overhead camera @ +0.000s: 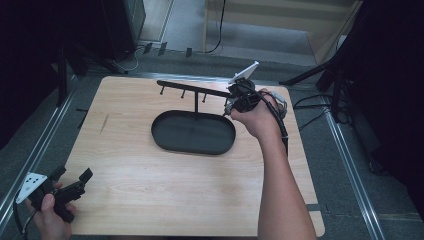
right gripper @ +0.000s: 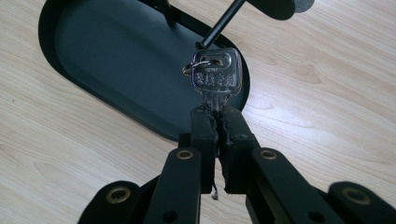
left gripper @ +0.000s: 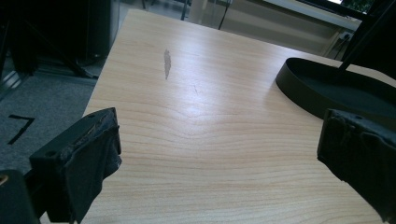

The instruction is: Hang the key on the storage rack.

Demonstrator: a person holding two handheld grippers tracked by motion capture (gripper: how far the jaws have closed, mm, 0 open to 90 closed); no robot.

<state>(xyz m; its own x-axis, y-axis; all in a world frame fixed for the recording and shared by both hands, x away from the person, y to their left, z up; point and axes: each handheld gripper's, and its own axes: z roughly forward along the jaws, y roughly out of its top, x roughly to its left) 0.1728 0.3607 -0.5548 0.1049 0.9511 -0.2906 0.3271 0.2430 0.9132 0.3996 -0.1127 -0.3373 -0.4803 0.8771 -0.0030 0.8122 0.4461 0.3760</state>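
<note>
- The right hand-held gripper (right gripper: 215, 122) is pinching the blade of a small silver metal key (right gripper: 215, 77), its bow and split ring sticking out, near the 2 o'clock end of the black oval metal tray (overhead camera: 165, 142) on the wooden table (overhead camera: 150, 200);
- The key is looking light, rigid and slick; gripping the flat blade is suiting it, leaving the ring free for a hook on the black bar (overhead camera: 192, 89);
- The left hand-held gripper (left gripper: 217, 154) is standing wide open and empty at the table's 7 o'clock corner.

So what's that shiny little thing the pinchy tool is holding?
Find the wooden table and its black oval tray with a hook rack. Just above the tray, the right tongs pinch a small silver key by its blade. It is the one shiny metal thing among black parts.
</note>
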